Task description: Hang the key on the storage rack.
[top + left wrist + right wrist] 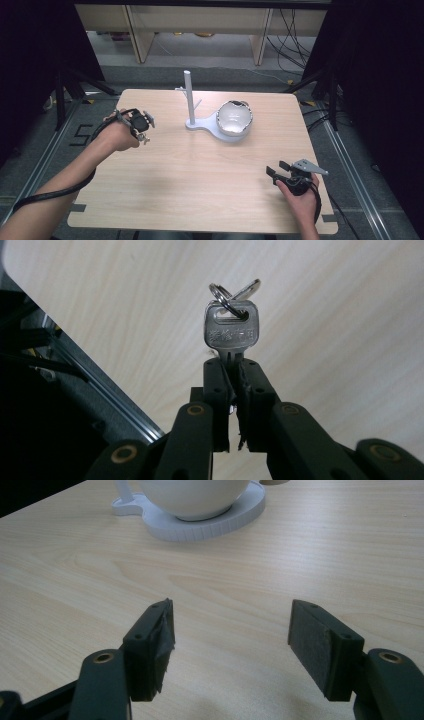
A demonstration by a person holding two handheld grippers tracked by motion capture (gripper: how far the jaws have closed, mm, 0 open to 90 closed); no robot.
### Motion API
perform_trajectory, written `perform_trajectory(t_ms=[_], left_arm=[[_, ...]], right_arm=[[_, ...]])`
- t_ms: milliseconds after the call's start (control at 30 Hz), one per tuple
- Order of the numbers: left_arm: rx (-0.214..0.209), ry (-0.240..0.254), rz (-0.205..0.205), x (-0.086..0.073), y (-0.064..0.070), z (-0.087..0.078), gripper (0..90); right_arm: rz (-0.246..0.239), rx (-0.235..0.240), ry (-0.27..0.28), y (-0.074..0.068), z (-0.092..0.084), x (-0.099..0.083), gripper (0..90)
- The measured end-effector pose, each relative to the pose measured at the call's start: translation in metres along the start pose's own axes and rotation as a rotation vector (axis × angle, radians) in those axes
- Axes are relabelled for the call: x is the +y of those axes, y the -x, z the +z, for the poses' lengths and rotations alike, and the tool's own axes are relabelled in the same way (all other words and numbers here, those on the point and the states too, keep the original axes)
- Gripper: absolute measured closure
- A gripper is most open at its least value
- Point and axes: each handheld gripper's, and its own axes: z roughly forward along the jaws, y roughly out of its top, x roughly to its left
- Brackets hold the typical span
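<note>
A silver key (230, 329) with a small split ring (233, 292) through its head stands up between the jaws of my left gripper (231, 371), which is shut on its blade. In the high view that left gripper (142, 126) hangs over the table's left side, held by a hand. A white stand (189, 97) with a tall post and short pegs rises from a white base (202, 126) at the table's middle back. A white bowl (234, 118) rests on that base. My right gripper (280, 169) is open above the front right of the table, nothing between its pads (159, 640).
The light wooden table (200, 175) has bare surface across its middle and front. Dark stands and cables flank it on both sides. The table's left edge and a metal rail (110, 400) lie below the left gripper. The bowl's underside (192, 497) lies ahead of the right gripper.
</note>
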Motion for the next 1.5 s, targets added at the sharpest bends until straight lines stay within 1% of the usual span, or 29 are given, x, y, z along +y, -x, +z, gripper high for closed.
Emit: perform_trajectory(t_ms=[33, 67, 100, 133, 167, 200, 233, 267, 333, 400, 433, 467, 500, 567, 633, 667, 833, 867, 933, 1000, 1133, 1167, 1200, 1267, 1333, 1367, 1433, 1467, 1500], left_arm=[[0.000, 0.000, 0.000, 0.000, 0.000, 0.000, 83.2], [0.010, 0.027, -0.014, 0.001, -0.002, -0.002, 83.2], [0.027, 0.049, -0.020, 0.002, -0.007, -0.005, 83.2], [0.027, 0.049, -0.020, 0.002, -0.007, -0.005, 83.2], [0.042, 0.075, -0.028, 0.003, -0.011, -0.007, 83.2], [0.056, 0.093, -0.038, 0.004, -0.015, -0.009, 83.2], [0.056, 0.093, -0.038, 0.004, -0.015, -0.009, 83.2], [0.069, 0.109, -0.039, 0.005, -0.017, -0.010, 83.2], [0.077, 0.146, -0.051, 0.007, -0.019, -0.012, 83.2], [0.080, 0.158, -0.049, 0.009, -0.020, -0.013, 83.2], [0.093, 0.177, -0.058, 0.010, -0.019, -0.013, 83.2], [0.097, 0.166, -0.044, 0.012, -0.020, -0.015, 83.2], [0.105, 0.159, -0.032, 0.014, -0.020, -0.017, 83.2], [0.107, 0.171, -0.043, 0.015, -0.018, -0.017, 83.2], [0.116, 0.170, -0.029, 0.018, -0.018, -0.020, 83.2], [0.117, 0.170, -0.024, 0.020, -0.017, -0.020, 83.2], [0.117, 0.184, -0.021, 0.027, -0.017, -0.024, 83.2], [0.118, 0.186, -0.014, 0.029, -0.017, -0.025, 83.2], [0.123, 0.190, -0.003, 0.034, -0.016, -0.028, 83.2], [0.130, 0.197, 0.004, 0.038, -0.015, -0.030, 83.2], [0.135, 0.206, 0.024, 0.045, -0.015, -0.035, 83.2], [0.132, 0.206, 0.026, 0.050, -0.016, -0.037, 83.2], [0.129, 0.213, 0.017, 0.052, -0.015, -0.038, 83.2], [0.127, 0.215, 0.021, 0.054, -0.015, -0.038, 83.2], [0.123, 0.213, 0.037, 0.060, -0.017, -0.037, 83.1], [0.119, 0.213, 0.036, 0.063, -0.018, -0.037, 83.1], [0.109, 0.219, 0.028, 0.068, -0.020, -0.036, 83.2], [0.107, 0.218, 0.031, 0.071, -0.021, -0.036, 83.2], [0.105, 0.222, 0.035, 0.074, -0.023, -0.036, 83.1]], right_arm=[[0.000, 0.000, 0.000, 0.000, 0.000, 0.000, 36.0], [0.010, 0.007, -0.017, -0.001, -0.002, 0.000, 36.0], [-0.005, 0.003, -0.013, 0.000, -0.001, 0.001, 36.1], [-0.005, 0.003, -0.013, 0.000, -0.001, 0.001, 36.1], [0.010, 0.001, -0.022, -0.002, -0.002, 0.000, 36.1], [-0.001, 0.003, -0.014, -0.001, -0.001, 0.000, 36.1], [-0.001, 0.003, -0.014, -0.001, -0.001, 0.000, 36.1], [0.003, 0.002, -0.017, -0.001, -0.001, 0.000, 36.1], [0.006, 0.002, -0.018, -0.001, -0.001, 0.001, 36.1], [0.006, 0.002, -0.017, -0.001, -0.001, 0.001, 36.1], [0.004, 0.003, -0.017, -0.001, -0.001, 0.000, 36.1], [-0.035, -0.002, -0.004, 0.002, -0.001, 0.001, 36.1], [0.002, 0.004, -0.017, -0.001, -0.001, 0.000, 36.1], [0.003, 0.003, -0.017, -0.001, -0.001, 0.000, 36.1], [-0.005, 0.004, -0.014, 0.000, -0.001, 0.001, 36.1], [0.011, 0.006, -0.021, -0.001, -0.002, 0.000, 36.1], [0.004, 0.005, -0.017, -0.001, -0.001, 0.000, 36.1], [-0.035, 0.001, -0.006, 0.002, -0.001, 0.001, 36.1], [0.003, 0.000, -0.021, -0.001, -0.001, 0.000, 36.1], [-0.006, -0.011, -0.017, 0.000, 0.000, 0.000, 36.1], [-0.011, -0.001, -0.013, 0.000, -0.001, 0.000, 36.1], [0.002, 0.006, -0.017, -0.001, -0.001, 0.000, 36.1], [0.002, 0.006, -0.017, -0.001, -0.001, 0.000, 36.1], [0.001, 0.006, -0.017, -0.001, -0.001, 0.000, 36.2], [-0.011, -0.001, -0.017, -0.001, -0.001, 0.000, 36.1], [-0.006, 0.002, -0.012, -0.001, -0.001, 0.000, 36.2], [-0.052, -0.006, -0.006, 0.002, 0.001, 0.000, 36.2], [-0.024, -0.008, -0.009, 0.001, -0.001, 0.000, 36.1], [-0.036, -0.002, -0.008, 0.002, -0.001, 0.000, 36.1]])
